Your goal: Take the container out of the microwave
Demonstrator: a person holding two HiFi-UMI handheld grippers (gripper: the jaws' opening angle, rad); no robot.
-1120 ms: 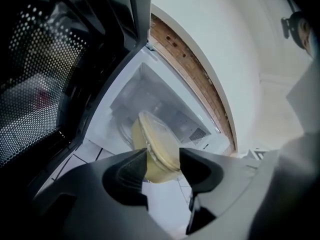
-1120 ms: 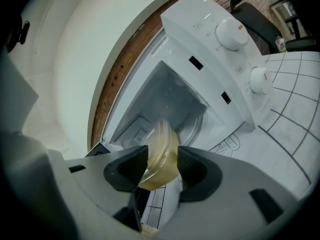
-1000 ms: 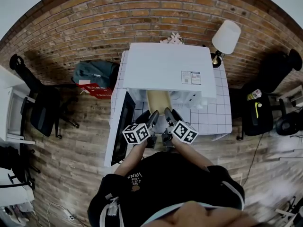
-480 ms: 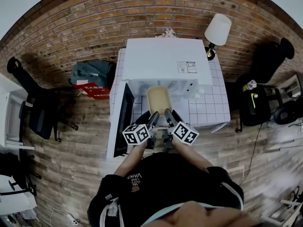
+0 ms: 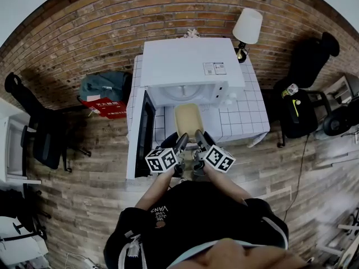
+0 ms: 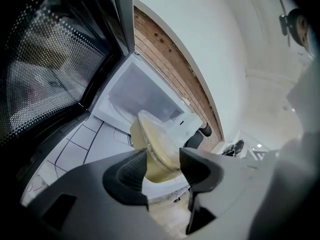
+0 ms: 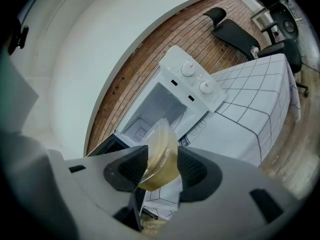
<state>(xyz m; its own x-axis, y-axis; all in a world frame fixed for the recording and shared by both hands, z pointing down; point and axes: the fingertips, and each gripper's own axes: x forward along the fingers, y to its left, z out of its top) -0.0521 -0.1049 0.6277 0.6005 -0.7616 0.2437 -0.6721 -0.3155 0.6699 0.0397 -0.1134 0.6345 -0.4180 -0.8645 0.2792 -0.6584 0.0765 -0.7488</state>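
The container (image 5: 188,119), a clear plastic tub filled with something pale yellow, is outside the microwave (image 5: 190,66). It hangs in front of the open cavity, above the white tiled table (image 5: 244,119). I have it by its near end with both tongs. My left gripper (image 5: 182,137) has its jaws wide, pressed on either side of the tub's corner, and my right gripper (image 5: 198,133) clamps the other corner the same way. My forearms reach forward side by side from my chest, and the tongs angle in towards each other, tilted slightly downward. The microwave door (image 5: 147,133) stands swung open on my left. A lamp (image 5: 247,26) sits at the table's far right corner.
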